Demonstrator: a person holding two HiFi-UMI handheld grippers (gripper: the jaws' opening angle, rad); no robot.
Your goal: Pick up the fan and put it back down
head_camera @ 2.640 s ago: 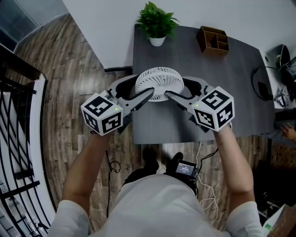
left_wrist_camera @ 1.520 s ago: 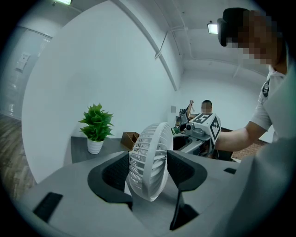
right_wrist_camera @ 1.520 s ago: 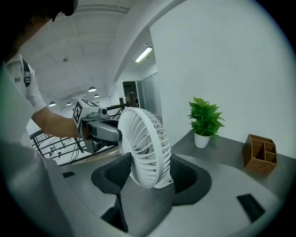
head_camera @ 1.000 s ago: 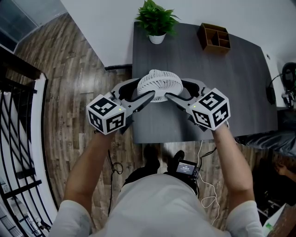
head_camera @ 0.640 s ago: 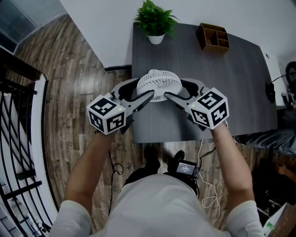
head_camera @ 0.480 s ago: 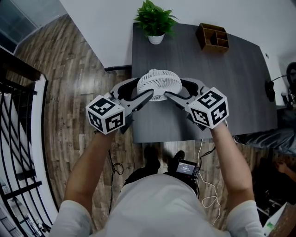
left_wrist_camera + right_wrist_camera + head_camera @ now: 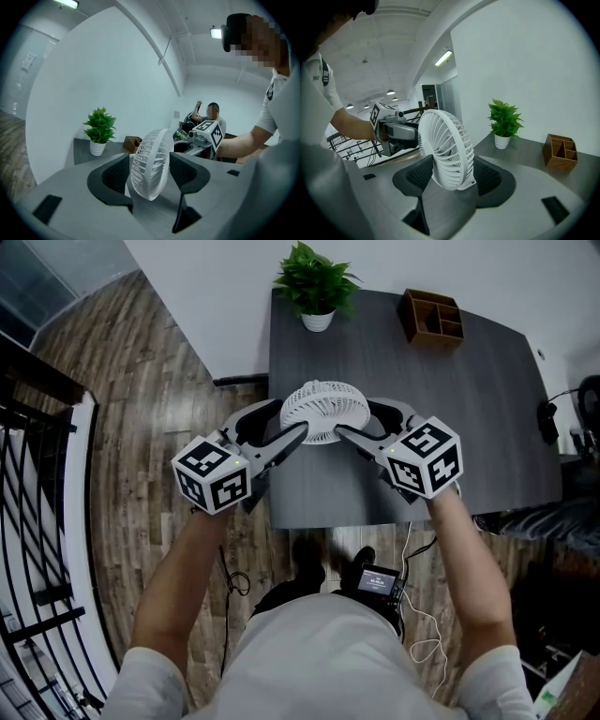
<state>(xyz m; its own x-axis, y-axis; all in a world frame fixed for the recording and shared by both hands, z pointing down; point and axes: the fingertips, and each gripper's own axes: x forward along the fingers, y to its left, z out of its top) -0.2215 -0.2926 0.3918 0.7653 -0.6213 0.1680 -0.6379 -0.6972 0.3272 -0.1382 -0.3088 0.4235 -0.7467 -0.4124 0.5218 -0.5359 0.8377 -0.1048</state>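
The white fan sits between my two grippers over the near left part of the dark table, its round grille facing up towards the head view. My left gripper is shut on its left rim and my right gripper on its right rim. In the left gripper view the fan stands edge-on between the left gripper pads. The right gripper view shows the fan, tilted, between the right gripper pads. Whether its base touches the table cannot be told.
A potted plant stands at the table's far left corner, and a wooden organiser at the far middle. Black cables and gear lie off the right edge. A black railing runs along the left. A seated person is behind.
Both grippers keep their hold on the fan. The fan looks slightly smaller than 2.6 s ago, and the left marker cube has drifted a little to the left.
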